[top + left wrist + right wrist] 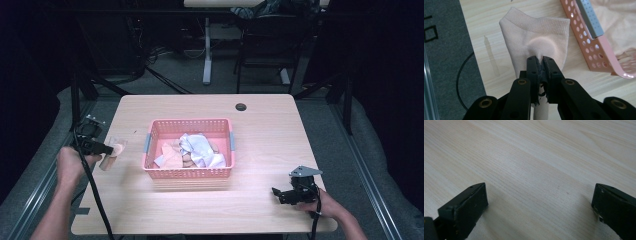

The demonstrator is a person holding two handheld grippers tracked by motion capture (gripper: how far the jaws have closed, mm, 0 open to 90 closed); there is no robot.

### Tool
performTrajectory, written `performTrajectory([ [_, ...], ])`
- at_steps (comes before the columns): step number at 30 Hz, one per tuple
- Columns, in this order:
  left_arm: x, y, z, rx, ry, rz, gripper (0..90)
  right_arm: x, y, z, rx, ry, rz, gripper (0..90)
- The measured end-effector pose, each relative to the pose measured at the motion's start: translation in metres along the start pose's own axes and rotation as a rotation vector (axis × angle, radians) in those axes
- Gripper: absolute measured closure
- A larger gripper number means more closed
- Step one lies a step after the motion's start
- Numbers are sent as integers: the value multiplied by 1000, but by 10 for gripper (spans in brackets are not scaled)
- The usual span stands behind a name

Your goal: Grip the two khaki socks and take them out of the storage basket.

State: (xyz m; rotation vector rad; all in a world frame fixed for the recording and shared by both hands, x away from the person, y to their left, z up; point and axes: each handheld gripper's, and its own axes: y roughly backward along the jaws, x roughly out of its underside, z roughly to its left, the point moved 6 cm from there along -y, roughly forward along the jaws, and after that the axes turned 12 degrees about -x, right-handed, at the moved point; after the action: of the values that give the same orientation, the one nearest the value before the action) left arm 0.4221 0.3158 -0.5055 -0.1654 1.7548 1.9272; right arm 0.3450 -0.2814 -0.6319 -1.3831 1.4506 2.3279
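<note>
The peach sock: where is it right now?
In the high view the peach sock is pinched in the left gripper over the table's left edge, just left of the pink basket; the left gripper view shows its cuff pointing away.

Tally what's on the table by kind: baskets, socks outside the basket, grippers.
Baskets: 1, the pink basket, with a heap of cloth items inside that I can't separate to count.
Socks outside the basket: 1, the peach sock, pinched in the left gripper.
Grippers: 2, left and the right gripper, jaws apart over bare table.
Total: 4
</note>
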Motion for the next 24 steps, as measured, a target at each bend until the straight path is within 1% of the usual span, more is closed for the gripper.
performTrajectory([
  [6,4,-16,1,2,18,13,841,0,0,0,2,1,-1,0],
  [8,5,-21,1,2,16,22,841,0,0,0,1,1,-2,0],
  [10,5,-26,0,15,13,24,841,0,0,0,1,1,-2,0],
  [11,6,-29,-1,30,10,20,840,0,0,0,1,1,-2,0],
  [14,8,-38,-2,41,9,27,840,0,0,0,2,1,-1,0],
  [21,14,-59,-5,37,22,50,839,0,0,0,1,1,-2,0],
  [22,14,-62,-5,34,21,43,839,0,0,0,1,1,-2,0],
  [24,15,-69,-4,18,25,57,840,0,0,0,1,1,-1,0],
])
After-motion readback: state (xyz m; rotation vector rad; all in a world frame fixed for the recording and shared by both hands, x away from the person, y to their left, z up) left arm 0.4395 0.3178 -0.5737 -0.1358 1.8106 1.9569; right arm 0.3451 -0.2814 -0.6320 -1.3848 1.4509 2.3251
